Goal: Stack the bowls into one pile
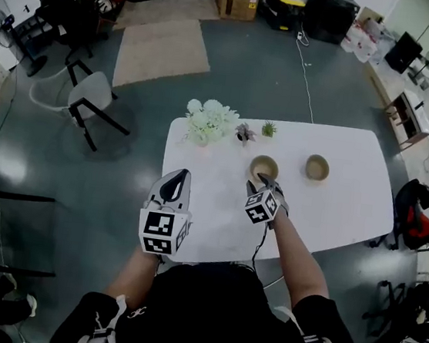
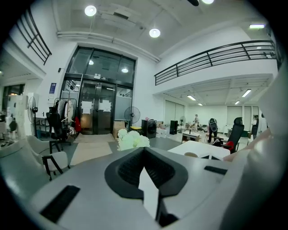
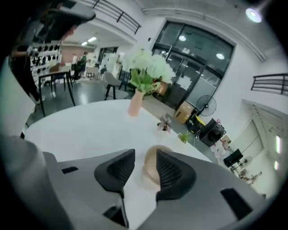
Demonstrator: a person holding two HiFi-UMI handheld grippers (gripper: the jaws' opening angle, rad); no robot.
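Seen from above, a white table [image 1: 333, 212] carries two tan bowls; the nearer bowl [image 1: 264, 167] sits near the middle, the farther bowl [image 1: 317, 168] well apart at its three o'clock; a bunch of white flowers [image 1: 209, 121] stands at the nearer bowl's ten o'clock. The right hand-held gripper [image 1: 263, 184] points down at the nearer bowl from its six o'clock, jaws partly apart and holding nothing — its own view shows the bowl through the gap, the pads not pressing on it. The left hand-held gripper [image 1: 175, 184] hovers over the table's near side, at eight o'clock of that bowl, jaws closed together and empty. The step in hand appears to be the reach for the first bowl; next, the jaws likely need to straddle its rim and close — then carry it onto the other bowl.
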